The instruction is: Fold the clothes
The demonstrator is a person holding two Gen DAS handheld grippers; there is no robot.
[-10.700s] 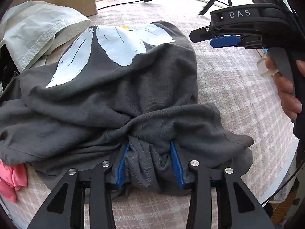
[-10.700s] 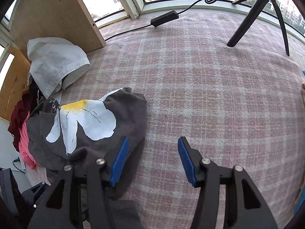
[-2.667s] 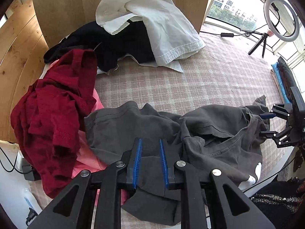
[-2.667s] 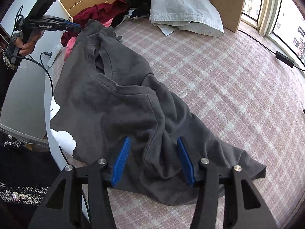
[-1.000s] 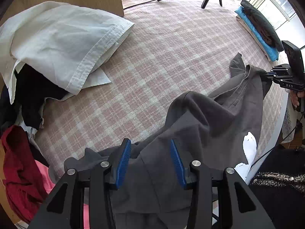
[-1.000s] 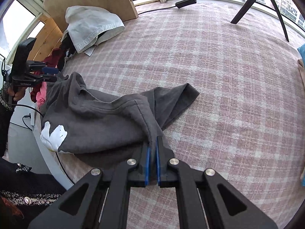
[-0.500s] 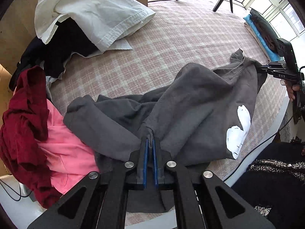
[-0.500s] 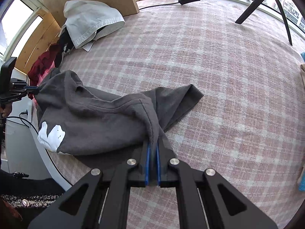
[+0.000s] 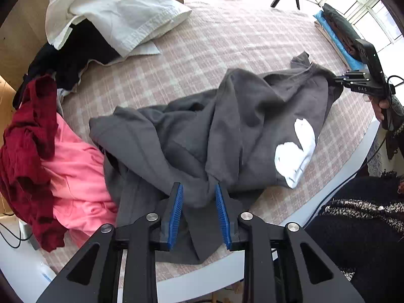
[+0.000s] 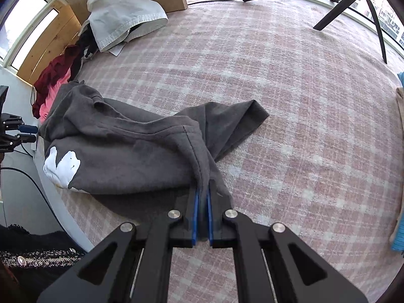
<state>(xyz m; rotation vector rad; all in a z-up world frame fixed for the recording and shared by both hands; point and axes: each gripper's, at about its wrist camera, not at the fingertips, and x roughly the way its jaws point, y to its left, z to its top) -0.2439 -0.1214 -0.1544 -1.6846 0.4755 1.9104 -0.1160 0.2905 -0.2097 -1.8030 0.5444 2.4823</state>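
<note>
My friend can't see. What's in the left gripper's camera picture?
The open left gripper straddles a crumpled grey shirt on a pink checked tabletop. The right gripper pinches the shirt's far corner; red, pink, black and white clothes are piled left.

Black hand-held gripper point(image 9: 198, 213) frames, blue ribbed pads point(image 9: 176, 209), silver screws, white "DAS" lettering, black speckled sleeve point(image 9: 363, 217)

right tongs point(image 10: 202, 199) pinching grey shirt point(image 10: 131, 156), pink checked cloth point(image 10: 290, 101)

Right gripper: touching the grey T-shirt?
Touching. Right wrist view: right gripper is shut, with a fold of the grey T-shirt pinched between its blue pads.
</note>
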